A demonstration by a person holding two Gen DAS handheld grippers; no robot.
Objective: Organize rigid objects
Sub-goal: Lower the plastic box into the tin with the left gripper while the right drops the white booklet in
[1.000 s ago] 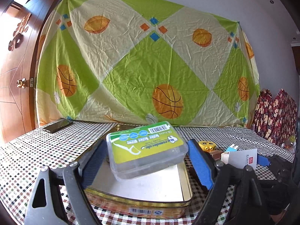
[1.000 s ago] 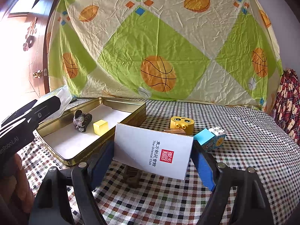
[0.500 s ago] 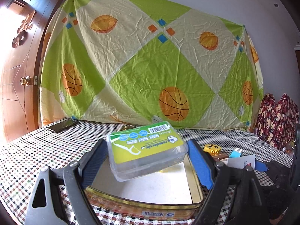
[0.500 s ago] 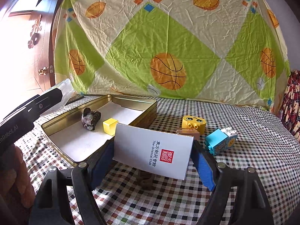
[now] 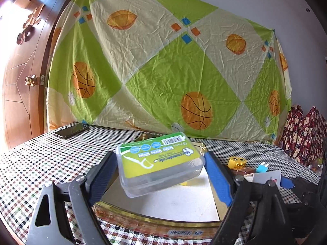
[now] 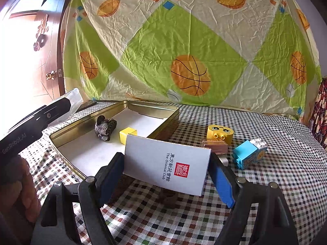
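My left gripper (image 5: 161,173) is shut on a clear floss-pick box with a green label (image 5: 159,161) and holds it above the near end of the open gold tin (image 5: 155,222). My right gripper (image 6: 167,173) is shut on a white card box with a red seal (image 6: 166,166), held above the checked cloth just right of the tin (image 6: 163,122). In the tin lie a yellow cube (image 6: 127,134) and a dark crumpled object (image 6: 105,127). The left gripper and its box show at the left of the right wrist view (image 6: 51,110).
On the checked tablecloth right of the tin are a yellow face brick (image 6: 219,133), a small brown clear box (image 6: 215,146) and a blue-and-white brick (image 6: 249,153). A small dark object (image 6: 169,198) lies under the right gripper. A phone (image 5: 70,130) lies at the far left. A patterned sheet hangs behind.
Both grippers have risen and tilted up slightly with their boxes still held. The left gripper has drawn back a little toward the tin's near end.
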